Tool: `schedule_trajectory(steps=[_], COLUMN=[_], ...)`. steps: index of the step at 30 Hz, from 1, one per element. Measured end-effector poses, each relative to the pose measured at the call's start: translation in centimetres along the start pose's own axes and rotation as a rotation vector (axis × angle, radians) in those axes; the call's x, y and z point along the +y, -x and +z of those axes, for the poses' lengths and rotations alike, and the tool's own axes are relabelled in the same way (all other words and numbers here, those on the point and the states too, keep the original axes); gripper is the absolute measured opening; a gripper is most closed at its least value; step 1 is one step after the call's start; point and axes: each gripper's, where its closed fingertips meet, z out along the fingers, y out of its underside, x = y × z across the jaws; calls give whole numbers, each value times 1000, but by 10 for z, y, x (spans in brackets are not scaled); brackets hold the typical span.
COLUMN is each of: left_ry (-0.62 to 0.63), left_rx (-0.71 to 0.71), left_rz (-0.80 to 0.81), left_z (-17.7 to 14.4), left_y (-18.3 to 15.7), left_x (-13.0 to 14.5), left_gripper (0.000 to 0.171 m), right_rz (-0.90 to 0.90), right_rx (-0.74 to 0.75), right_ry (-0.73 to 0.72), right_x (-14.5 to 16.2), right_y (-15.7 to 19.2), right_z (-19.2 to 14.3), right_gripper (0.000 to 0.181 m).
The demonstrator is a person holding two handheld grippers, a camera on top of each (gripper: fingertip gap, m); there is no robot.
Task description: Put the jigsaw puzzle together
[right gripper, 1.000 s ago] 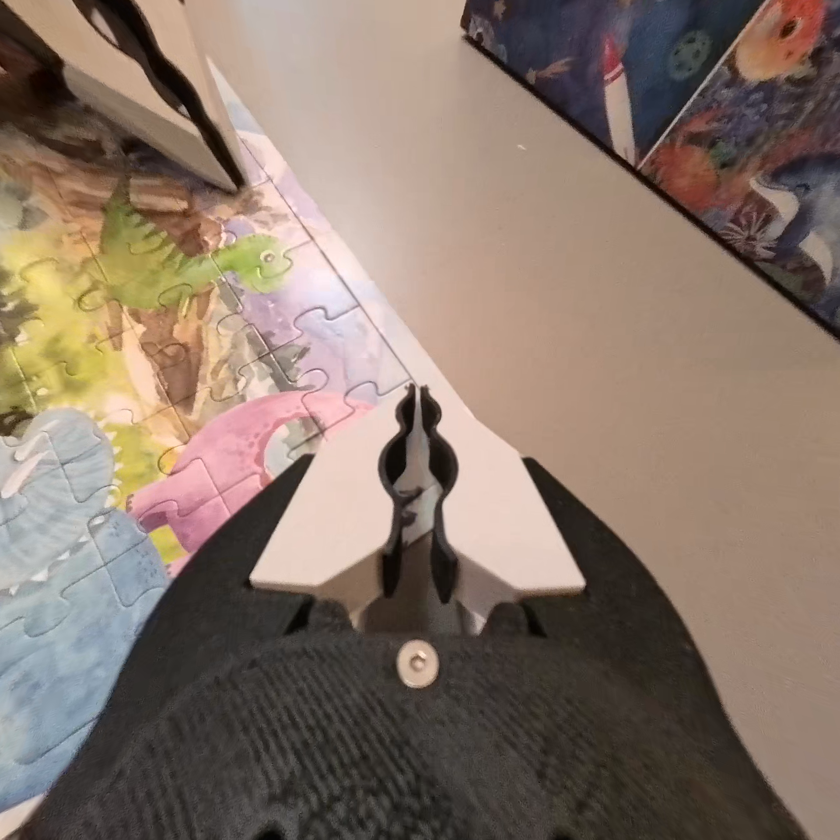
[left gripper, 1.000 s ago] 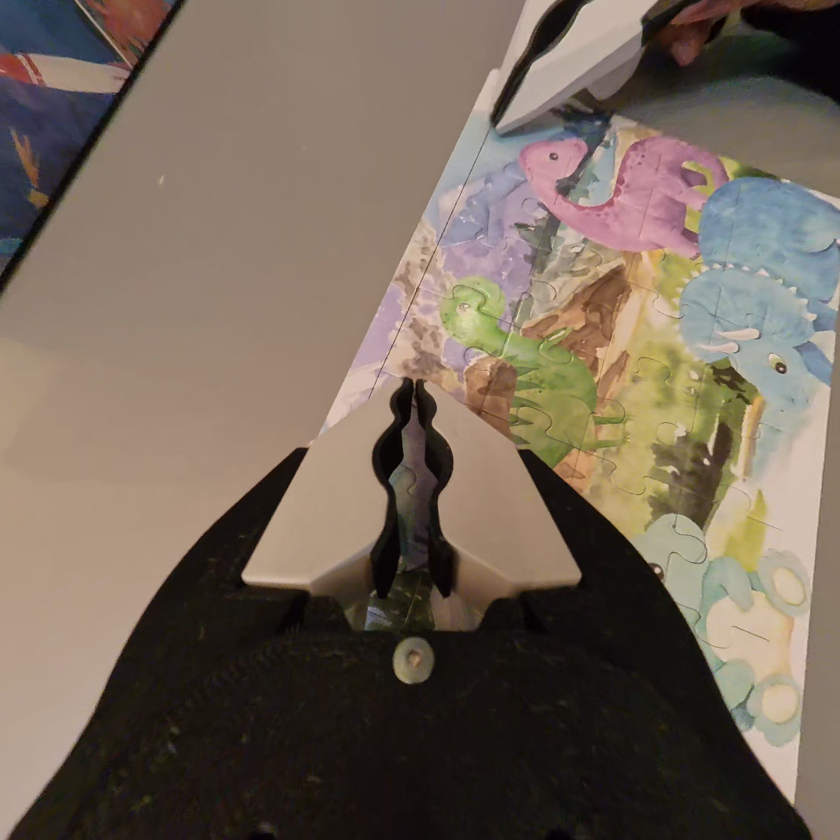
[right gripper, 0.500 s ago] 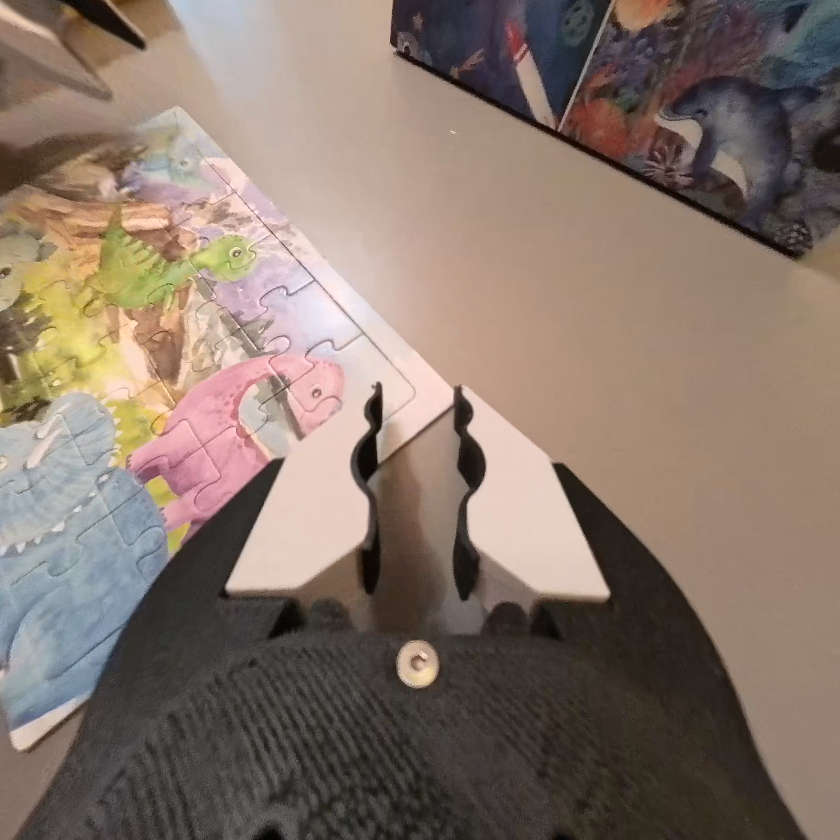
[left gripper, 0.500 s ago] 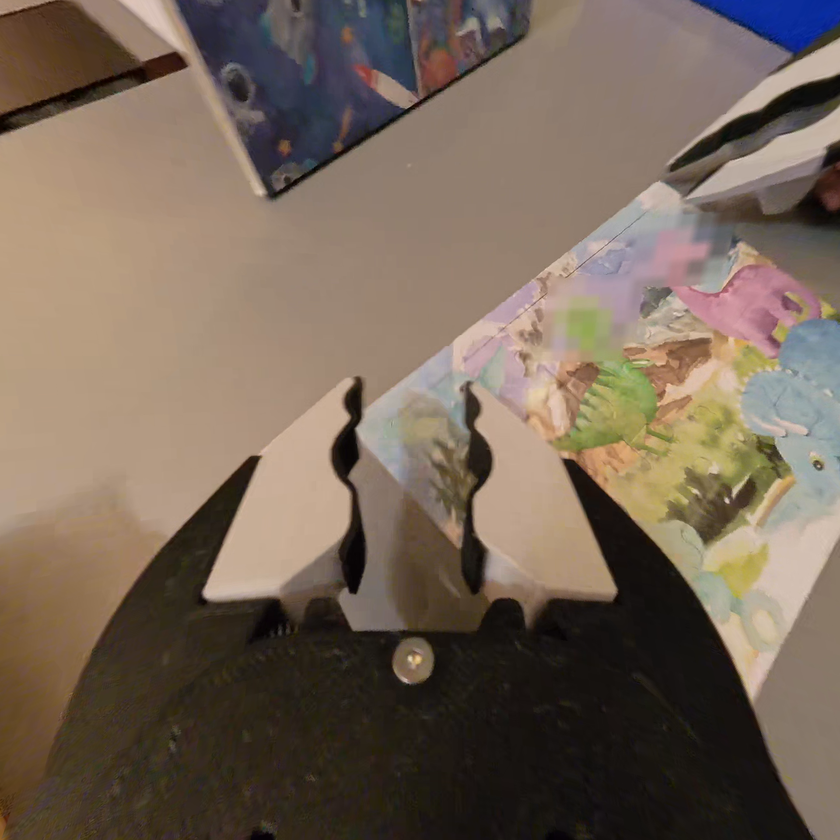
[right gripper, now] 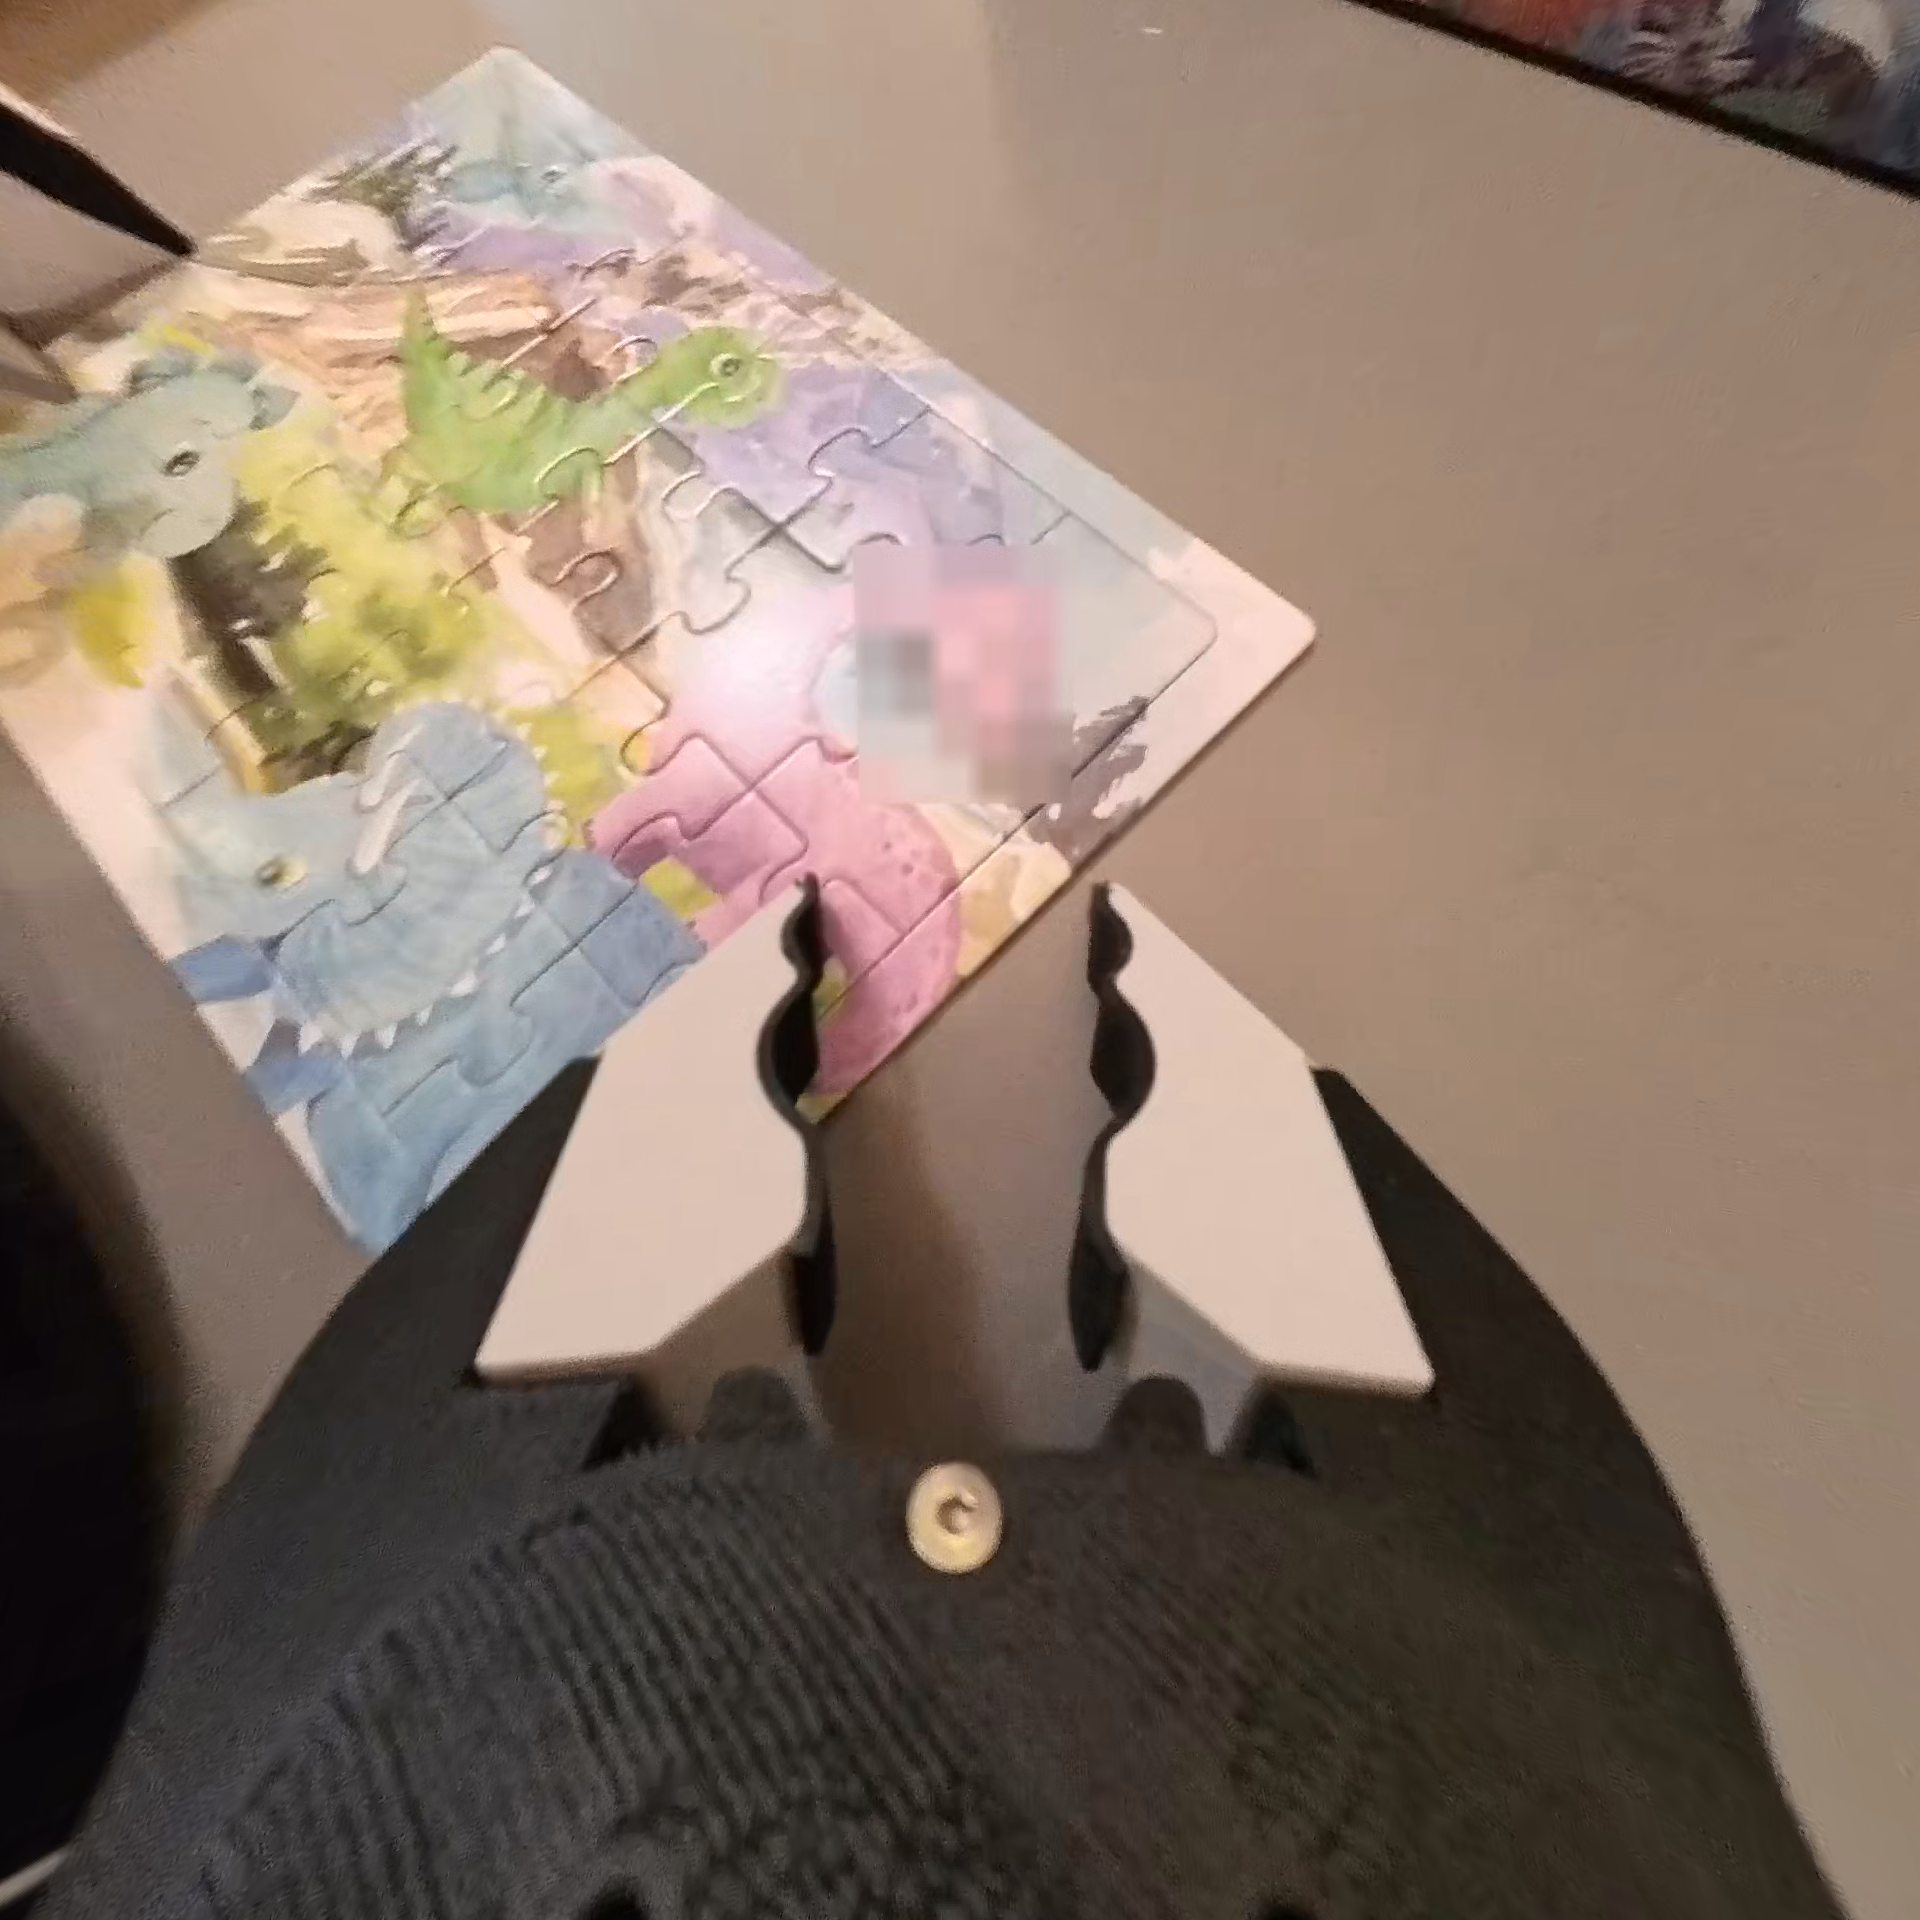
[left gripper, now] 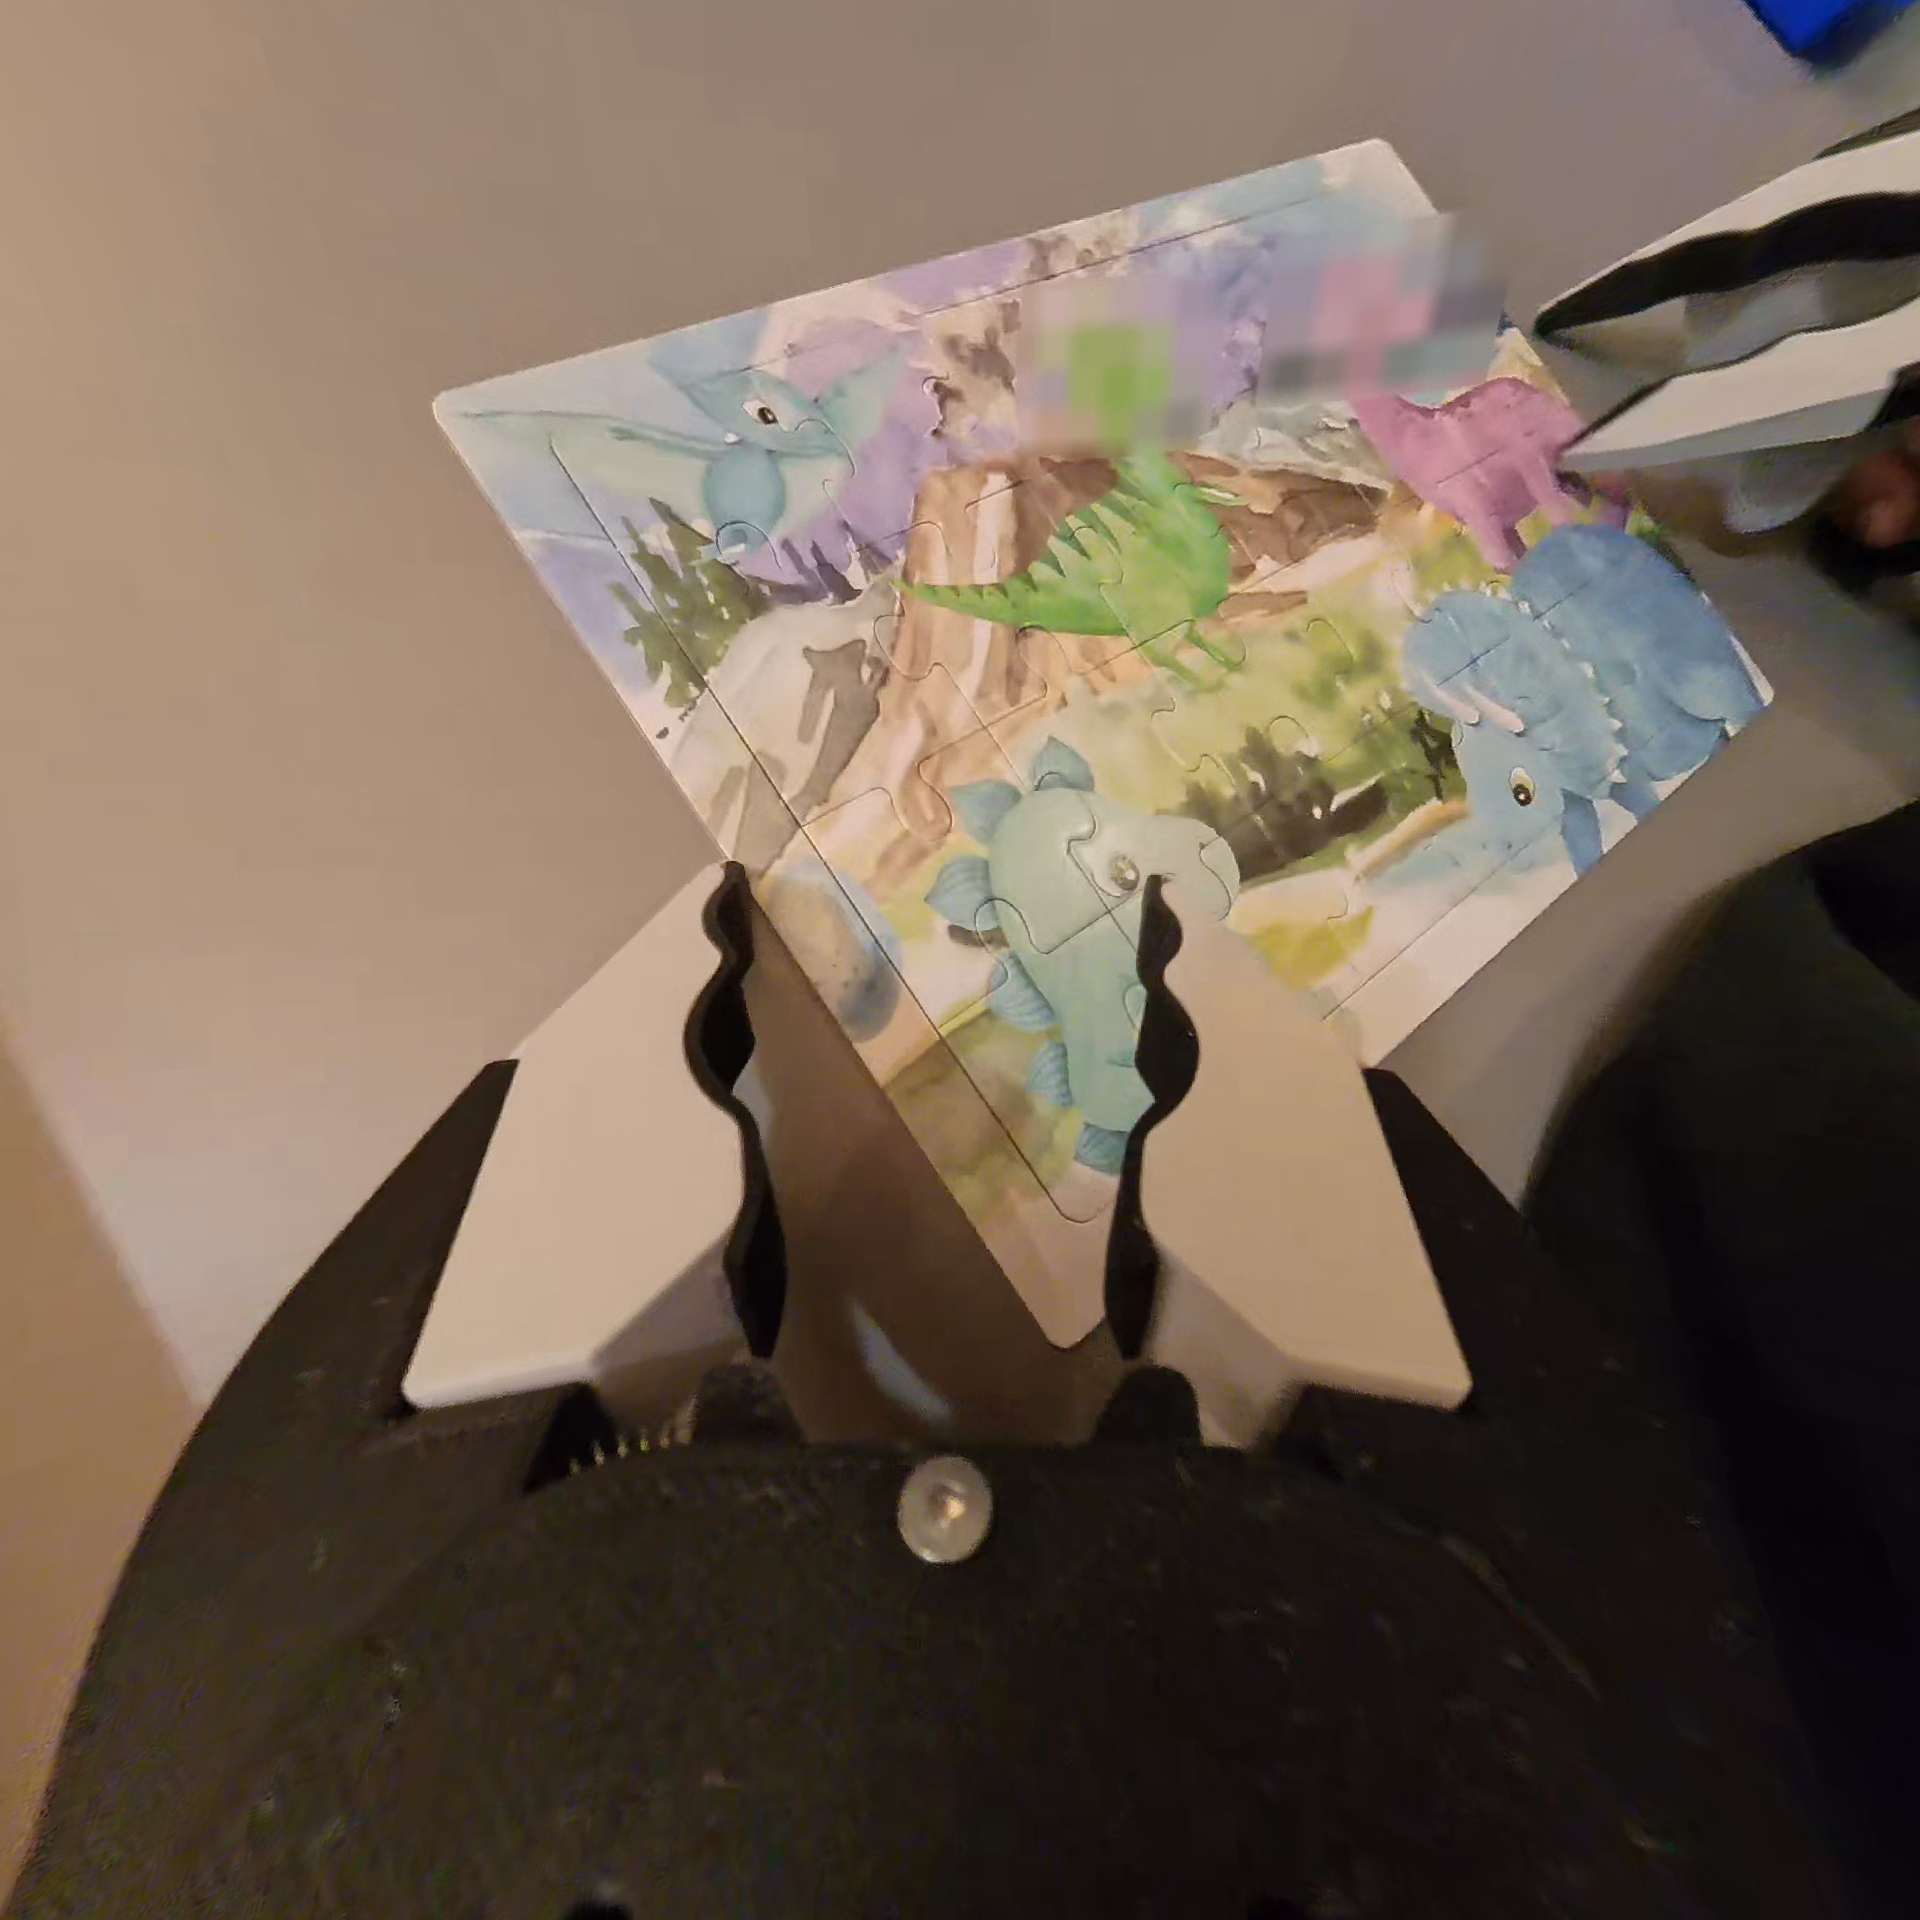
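Left wrist view, desk (left gripper: 260, 520): grey, plain surface, carrying everything.
Jigsaw puzzle (left gripper: 1091, 665): lies flat on the desk, a dinosaur picture with a white border, pieces all interlocked with no gap showing; one corner points in between the fingers of the left hand-held gripper.
Left hand-held gripper (left gripper: 940, 883): jaws spread wide, gripping nothing, poised above the puzzle's near corner.
Right hand-held gripper (right gripper: 951, 899): jaws wide apart, empty, over the puzzle's edge by the pink dinosaur; in the left wrist view it shows at the puzzle's far right side.
Box (right gripper: 1714, 73): dark printed side, at the desk's far edge, well apart from the puzzle.
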Motion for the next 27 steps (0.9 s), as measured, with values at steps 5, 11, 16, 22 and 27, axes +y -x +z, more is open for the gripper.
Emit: schedule_trajectory(steps=[5, 11, 16, 22, 27], left_ry=[-19, -119, -55, 26, 62], left_rx=[117, 96, 153, -32, 155], left_rz=[15, 76, 166, 266, 294], left_z=[19, 21, 43, 65, 64], left_y=[-36, -42, -58, -33, -71], left_x=[-9, -41, -48, -42, -25], left_gripper=[74, 61, 24, 0, 0], right_rz=[128, 88, -5, -406, -350], right_rx=[164, 104, -247, -321, -132], right_ry=[-11, -108, -80, 43, 18], right_x=[-3, -29, -49, -33, -57], right_y=[-48, -41, 59, 141, 74], right_z=[-1, -11, 20, 51, 72], right_gripper=[42, 42, 32, 0, 0])
